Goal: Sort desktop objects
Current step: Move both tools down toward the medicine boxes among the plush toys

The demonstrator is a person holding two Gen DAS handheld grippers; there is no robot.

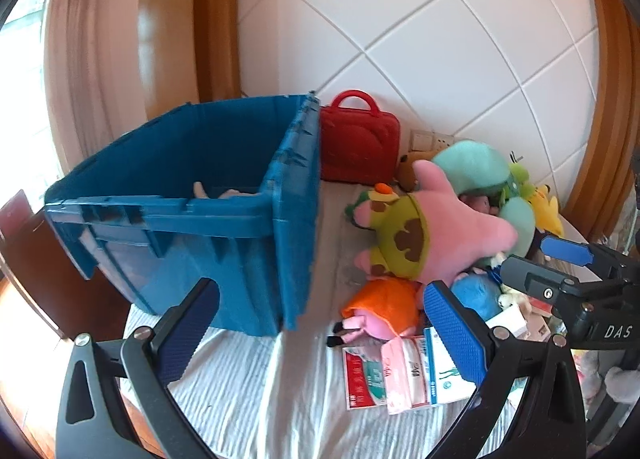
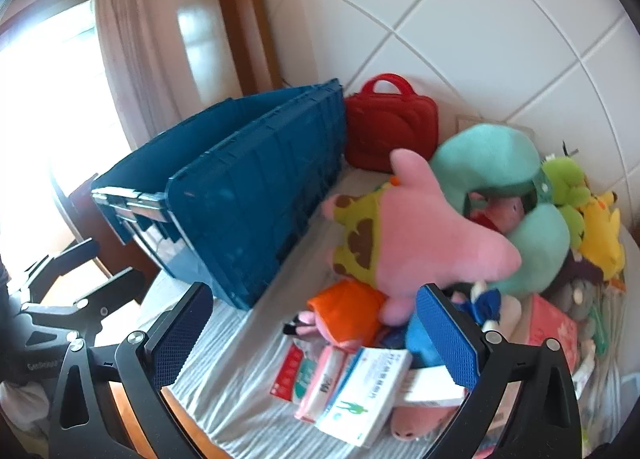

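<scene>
Risk comes first from the pile itself. We hold the left hand-held gripper (image 1: 324, 323) and the right hand-held gripper (image 2: 318, 329) spread wide and empty above the striped cloth, neither one touching an object. The things to be sorted lie heaped to the right of the blue crate (image 1: 192, 195): a pink star plush (image 2: 436, 235) on top, a teal neck pillow (image 2: 500, 163) behind it, an orange-dressed pig plush (image 2: 348, 311) below, and medicine boxes (image 2: 360, 399) with tissue packs nearest us.

We judge three hazards:
- The star plush rests loosely on other toys; pulling it may drag neighbours off the surface edge.
- The flat boxes overlap, so a closing pinch may catch two at once or slide them apart.
- The crate's hinged lid flap (image 2: 256, 211) hangs down toward the pile and may snag a gripper finger or a carried toy on the way in.

The crate already contains pale items we cannot identify. A red carry case (image 1: 360, 143) stands against the wall beside it.

The surface (image 1: 256, 399) is covered with a grey-and-white striped cloth, wrinkled in places. We see white wall tiles, wooden trim, a pale curtain and a bright window at left.
</scene>
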